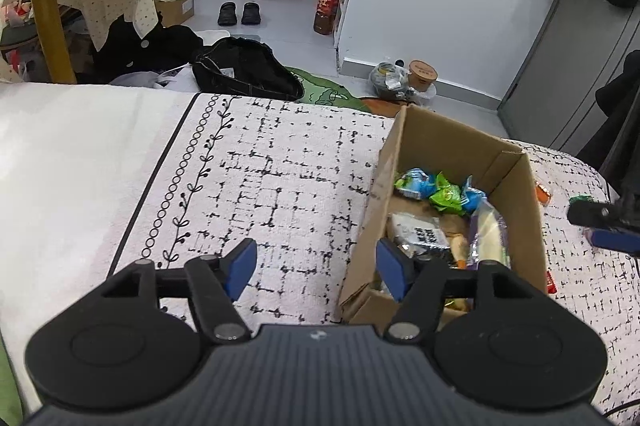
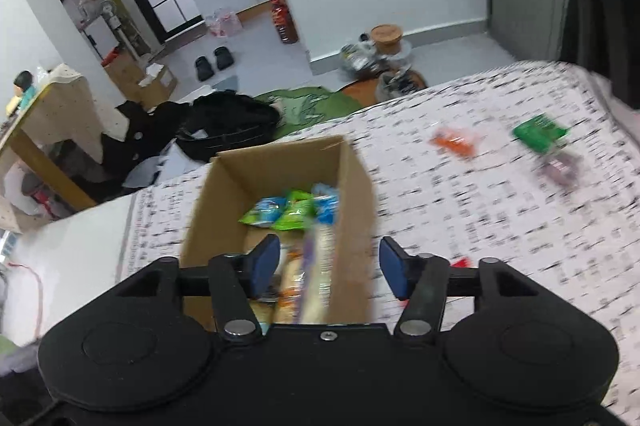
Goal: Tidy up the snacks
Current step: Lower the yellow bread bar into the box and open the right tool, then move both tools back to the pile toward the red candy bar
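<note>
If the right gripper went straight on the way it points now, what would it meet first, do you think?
Probably the cardboard box: the open right gripper straddles its right wall, with the snack packets just inside. Blur makes depth uncertain.

Black shoes (image 1: 239, 13) up top on the floor. Black bag (image 1: 246, 69) lower down, green mat (image 1: 324, 87) just beside.
</note>
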Motion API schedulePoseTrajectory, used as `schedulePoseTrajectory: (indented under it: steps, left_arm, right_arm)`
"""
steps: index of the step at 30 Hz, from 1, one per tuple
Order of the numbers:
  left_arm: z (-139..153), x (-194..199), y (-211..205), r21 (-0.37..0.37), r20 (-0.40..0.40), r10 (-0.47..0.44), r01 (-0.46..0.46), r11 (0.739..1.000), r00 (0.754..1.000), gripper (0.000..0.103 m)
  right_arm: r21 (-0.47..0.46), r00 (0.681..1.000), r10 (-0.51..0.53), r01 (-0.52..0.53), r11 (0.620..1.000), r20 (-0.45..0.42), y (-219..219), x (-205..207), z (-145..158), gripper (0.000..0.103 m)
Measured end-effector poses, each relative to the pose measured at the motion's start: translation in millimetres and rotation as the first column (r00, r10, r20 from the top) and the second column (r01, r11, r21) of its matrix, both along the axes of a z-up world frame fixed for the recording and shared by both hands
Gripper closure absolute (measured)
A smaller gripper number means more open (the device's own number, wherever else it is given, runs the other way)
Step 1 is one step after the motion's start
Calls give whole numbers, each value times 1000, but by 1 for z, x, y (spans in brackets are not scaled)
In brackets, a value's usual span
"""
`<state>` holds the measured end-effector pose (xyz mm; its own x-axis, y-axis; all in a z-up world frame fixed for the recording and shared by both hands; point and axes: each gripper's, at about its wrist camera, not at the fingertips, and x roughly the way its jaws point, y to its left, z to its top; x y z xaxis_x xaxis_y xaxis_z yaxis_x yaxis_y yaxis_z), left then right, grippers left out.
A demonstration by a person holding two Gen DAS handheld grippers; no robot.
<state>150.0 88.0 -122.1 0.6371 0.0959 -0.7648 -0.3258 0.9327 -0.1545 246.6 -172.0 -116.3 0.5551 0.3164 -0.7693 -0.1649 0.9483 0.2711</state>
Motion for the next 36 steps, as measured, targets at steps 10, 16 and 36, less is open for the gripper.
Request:
schedulePoseTrajectory:
  steps: [10, 16, 36]
  left_arm:
    - [11, 16, -39, 6, 37, -83, 83, 997, 996, 23]
    - [16, 27, -66, 11, 53, -149, 149, 989, 987, 17]
    - [20, 54, -149, 22, 139, -396, 397, 917, 908, 13]
  right_arm:
    - [-64, 997, -72, 70, 995, -23, -55, -2, -10, 28]
    - [-76, 996, -91, 89, 993, -20, -81, -4, -11, 19]
    - [-92, 987, -150, 154, 984, 51, -144, -3, -18, 0]
